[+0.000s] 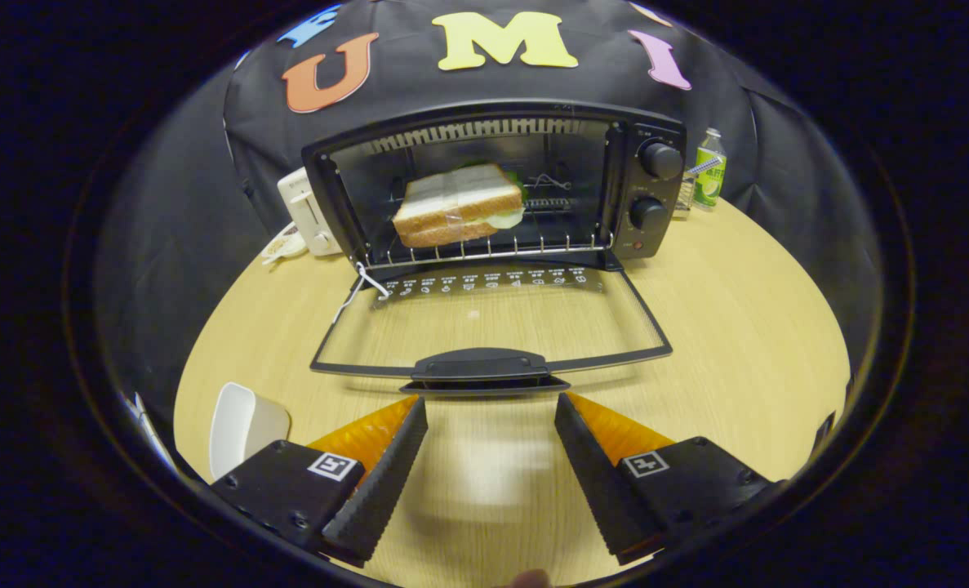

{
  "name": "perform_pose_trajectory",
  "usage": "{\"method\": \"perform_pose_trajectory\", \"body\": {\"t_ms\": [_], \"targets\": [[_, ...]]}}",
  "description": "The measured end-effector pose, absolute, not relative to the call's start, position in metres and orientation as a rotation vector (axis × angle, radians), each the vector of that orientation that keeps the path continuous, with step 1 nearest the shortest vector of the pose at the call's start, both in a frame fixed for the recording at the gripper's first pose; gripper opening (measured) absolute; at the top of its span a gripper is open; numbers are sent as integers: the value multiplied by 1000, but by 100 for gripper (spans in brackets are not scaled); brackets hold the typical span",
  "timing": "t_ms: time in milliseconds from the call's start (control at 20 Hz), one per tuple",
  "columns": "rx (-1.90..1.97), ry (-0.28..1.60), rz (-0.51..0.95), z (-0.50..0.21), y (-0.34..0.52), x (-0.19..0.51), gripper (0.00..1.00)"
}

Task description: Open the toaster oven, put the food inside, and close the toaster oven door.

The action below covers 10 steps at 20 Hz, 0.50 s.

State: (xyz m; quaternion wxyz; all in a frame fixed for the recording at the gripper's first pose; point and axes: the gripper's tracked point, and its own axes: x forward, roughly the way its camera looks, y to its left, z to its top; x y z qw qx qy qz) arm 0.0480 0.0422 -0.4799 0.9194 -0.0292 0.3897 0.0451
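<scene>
i'm holding my gripper [491, 408] wide and empty, its fingers just short of the door handle [481, 365]. the sandwich [457, 205] is sitting on the rack inside the toaster oven [496, 184] — opening and loading look done. the glass door [492, 318] is lying flat on the table — closing is what's left.

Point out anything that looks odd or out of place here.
A white string dangles loose from the toaster oven door's hinge corner. Otherwise nothing: sandwich sits on the rack, door lies open, gripper open and empty.
</scene>
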Motion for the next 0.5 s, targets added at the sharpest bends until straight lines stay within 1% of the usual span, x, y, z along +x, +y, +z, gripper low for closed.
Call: {"method": "perform_pose_trajectory", "body": {"t_ms": [200, 500], "targets": [[-82, 818, 82, -495, 42, 53, 100], [-96, 797, 21, -496, 43, 55, 100]]}}
